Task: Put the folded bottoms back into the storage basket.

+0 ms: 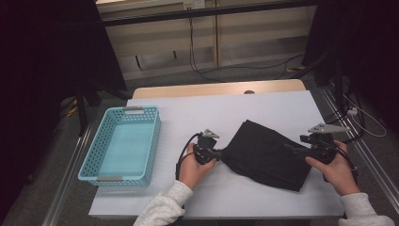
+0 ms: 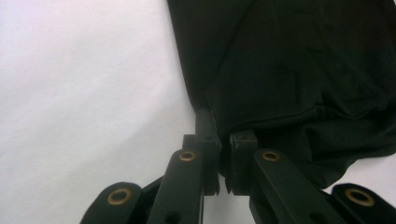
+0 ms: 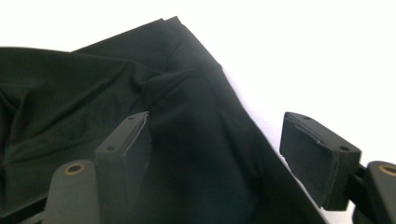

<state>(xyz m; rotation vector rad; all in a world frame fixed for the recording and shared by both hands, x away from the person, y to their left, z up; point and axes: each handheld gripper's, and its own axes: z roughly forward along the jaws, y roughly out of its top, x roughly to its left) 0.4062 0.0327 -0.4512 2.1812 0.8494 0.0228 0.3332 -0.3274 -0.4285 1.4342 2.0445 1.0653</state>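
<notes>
Black cloth (image 1: 266, 153) lies mid-table, long axis left-right btwn both hands, w/ blue basket (image 1: 123, 143) well left. Left gripper (image 2: 218, 140) clenched on its left edge; right gripper (image 3: 217, 154) gaping, jaws astride the right edge, nothing pinched yet. Fabric thin, matte, limp, creased.

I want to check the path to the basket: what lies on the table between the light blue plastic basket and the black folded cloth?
In the high view, the left tongs and their hand; otherwise bare white table.

Grey floor (image 1: 244, 73), trailing cables (image 1: 197, 66)
</notes>
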